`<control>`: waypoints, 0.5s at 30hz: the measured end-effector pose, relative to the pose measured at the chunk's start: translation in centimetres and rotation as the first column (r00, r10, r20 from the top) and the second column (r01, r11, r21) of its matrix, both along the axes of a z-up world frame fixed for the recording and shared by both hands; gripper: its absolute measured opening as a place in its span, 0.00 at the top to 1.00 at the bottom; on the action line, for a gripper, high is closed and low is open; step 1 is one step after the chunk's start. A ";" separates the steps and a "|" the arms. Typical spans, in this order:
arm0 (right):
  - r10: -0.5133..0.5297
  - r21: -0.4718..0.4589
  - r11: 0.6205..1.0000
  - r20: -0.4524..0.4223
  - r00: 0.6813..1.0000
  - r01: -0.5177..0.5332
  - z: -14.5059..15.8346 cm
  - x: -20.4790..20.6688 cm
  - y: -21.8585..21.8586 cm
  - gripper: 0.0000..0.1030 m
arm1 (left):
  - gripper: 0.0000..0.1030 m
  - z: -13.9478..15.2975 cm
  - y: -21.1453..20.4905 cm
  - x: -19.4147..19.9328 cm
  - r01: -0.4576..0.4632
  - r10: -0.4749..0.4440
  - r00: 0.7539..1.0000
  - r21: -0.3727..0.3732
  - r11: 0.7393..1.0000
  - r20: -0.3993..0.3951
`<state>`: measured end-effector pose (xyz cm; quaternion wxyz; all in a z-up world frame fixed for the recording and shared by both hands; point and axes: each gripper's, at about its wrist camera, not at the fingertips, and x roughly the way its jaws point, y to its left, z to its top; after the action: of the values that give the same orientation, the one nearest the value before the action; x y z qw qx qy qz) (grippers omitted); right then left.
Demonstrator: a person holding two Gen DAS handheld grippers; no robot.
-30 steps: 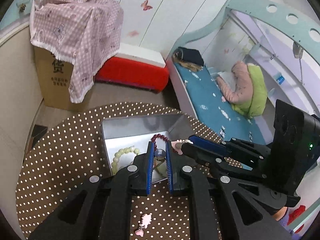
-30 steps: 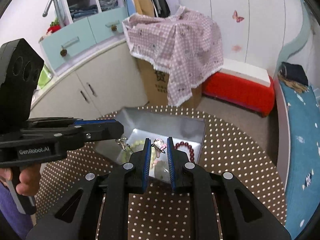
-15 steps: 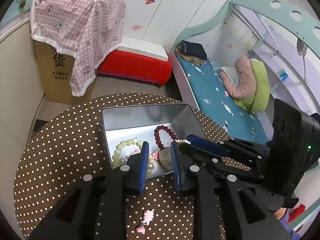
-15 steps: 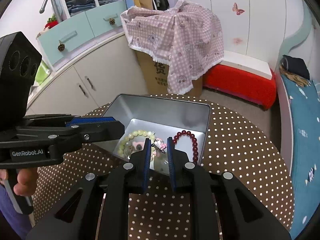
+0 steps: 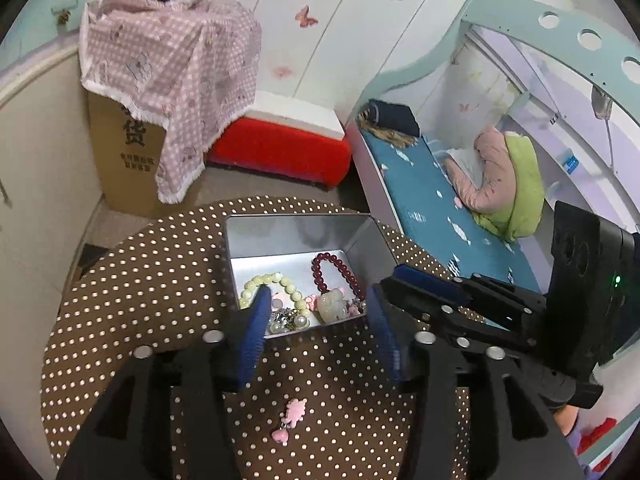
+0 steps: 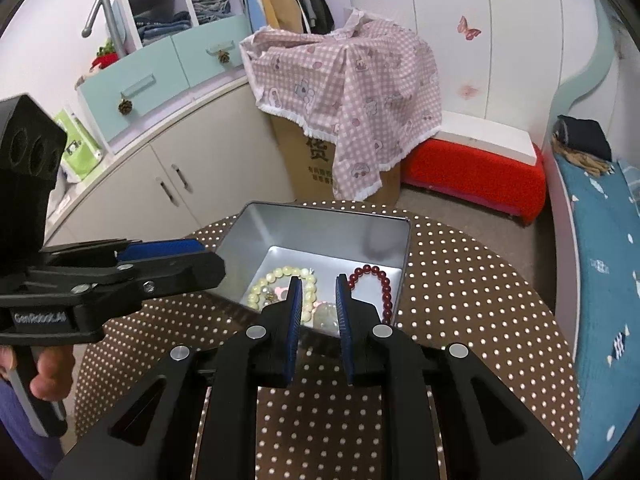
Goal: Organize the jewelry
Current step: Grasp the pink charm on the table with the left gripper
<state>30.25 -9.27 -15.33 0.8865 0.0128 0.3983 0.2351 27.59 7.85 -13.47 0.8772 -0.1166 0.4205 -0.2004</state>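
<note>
The pink charm lay alone on the brown polka-dot tablecloth, on the near side of the silver tin, apart from it and not yet put away. It looked like two small pink pieces joined by a short metal link: light, prob. hard plastic or resin, floppy at the joint. Judged best taken across the bigger upper piece, pads flat on its faces; a pinch on the link would likely let it swing or slip. It sat low on soft cloth, so a grab could easily snag the fabric too.

Inside the tin, at its near end, lay a pale yellow-green bead bracelet, a dark red bead bracelet, a pale carved-stone pendant and a small tangle of pearly bits w/ a metal clasp. The beads looked smooth and round, so slippery; the strands would drape, not hold shape. The stone looked the heaviest piece and chippable.

The left gripper hung over the tin's near wall, jaws opening, well apart, nothing pinched btw them; the jewelry showing in the gap lay on the tin floor. The right gripper hung over the same near edge, jaws opening too, gap narrower, nothing clamped. In the right wrist view the left tool came in from the left, a person's hand round its handle.

Beyond the round table: a cardboard box under a pink checked cloth, a red bench, a bed w/ a teal sheet.
</note>
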 end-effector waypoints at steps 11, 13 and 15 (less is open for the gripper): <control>-0.033 -0.004 0.999 0.027 0.999 0.033 1.3 -5.0 -2.4 0.61 | 0.42 0.7 0.4 -6.8 -0.074 0.061 0.987 0.087 0.993 0.147; -0.042 -0.010 0.999 0.022 0.999 0.042 0.9 -5.8 -2.8 0.61 | 0.42 0.2 0.2 -7.5 -0.072 0.057 0.987 0.099 0.993 0.149; -0.049 -0.009 0.999 0.016 0.999 0.050 0.5 -6.5 -3.2 0.59 | 0.42 -0.9 0.1 -8.1 -0.075 0.059 0.988 0.113 0.991 0.142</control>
<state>23.78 -12.45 -14.80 0.8952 0.0168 0.3920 0.2113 19.47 8.00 -14.34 0.9157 -0.0646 0.3658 -0.1532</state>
